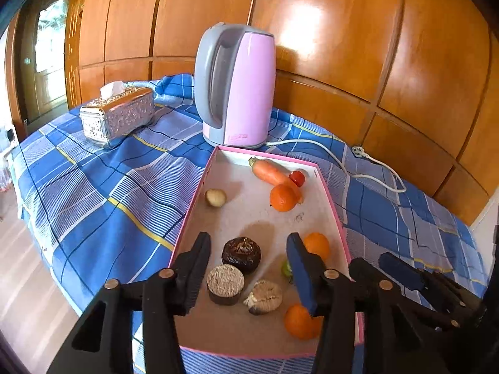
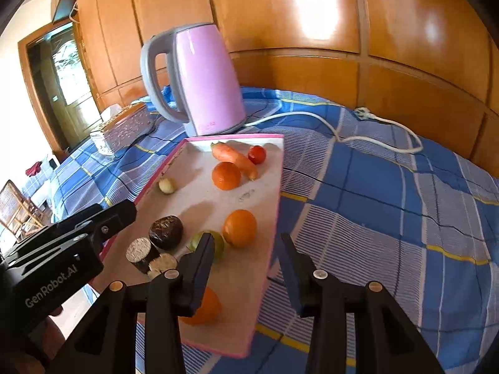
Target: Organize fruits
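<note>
A pink-rimmed tray [image 1: 249, 218] [image 2: 199, 199] lies on the blue checked cloth. In it are three oranges [image 1: 283, 198] [image 1: 316, 244] [image 1: 301, 321], a carrot [image 1: 271, 174], a cherry tomato [image 1: 297, 178], a green lime [image 2: 220, 244], a small pale piece [image 1: 215, 198] and dark brown cut pieces [image 1: 241, 254] [image 1: 225, 283]. My left gripper [image 1: 248, 237] hangs open over the tray's near end, one dark piece lying below between its fingers, untouched. My right gripper [image 2: 246, 237] is open above the tray's right rim, just short of an orange [image 2: 239, 227]; its left finger hides part of the lime.
A pink and grey kettle [image 1: 240, 87] [image 2: 205, 84] stands behind the tray, its white cord [image 2: 343, 137] trailing right across the cloth. A silver tissue box [image 1: 118, 115] sits at the back left. Wood panelling closes the far side. The floor drops off at the left.
</note>
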{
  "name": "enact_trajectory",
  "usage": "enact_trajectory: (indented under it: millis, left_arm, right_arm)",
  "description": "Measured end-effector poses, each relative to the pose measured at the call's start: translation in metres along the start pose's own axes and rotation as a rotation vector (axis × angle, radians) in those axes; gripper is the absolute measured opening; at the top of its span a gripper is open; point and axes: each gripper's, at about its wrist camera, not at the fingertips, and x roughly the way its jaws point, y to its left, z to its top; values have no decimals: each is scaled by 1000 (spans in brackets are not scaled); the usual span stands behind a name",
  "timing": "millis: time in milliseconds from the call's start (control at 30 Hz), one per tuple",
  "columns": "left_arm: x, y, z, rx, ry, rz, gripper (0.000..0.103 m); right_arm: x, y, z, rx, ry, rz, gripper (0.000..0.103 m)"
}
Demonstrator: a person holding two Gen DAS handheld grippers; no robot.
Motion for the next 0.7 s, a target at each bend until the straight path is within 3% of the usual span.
enact_trajectory:
  millis: [100, 267, 467, 700]
  left_arm:
    - [-6, -1, -7, 13, -3, 11, 63]
    - [-15, 0, -21, 13, -12, 51, 77]
    - [-15, -5, -31, 10, -4, 69, 87]
    - [-16, -10, -37, 24, -3, 58, 89]
  right_arm:
    - [-6, -6, -8, 26, -10, -30, 55]
    - [-12, -13, -24, 44, -4, -67, 57]
    - [-17, -16, -35, 39, 2, -92, 57]
    - [-22, -17, -42, 30, 2, -117, 58]
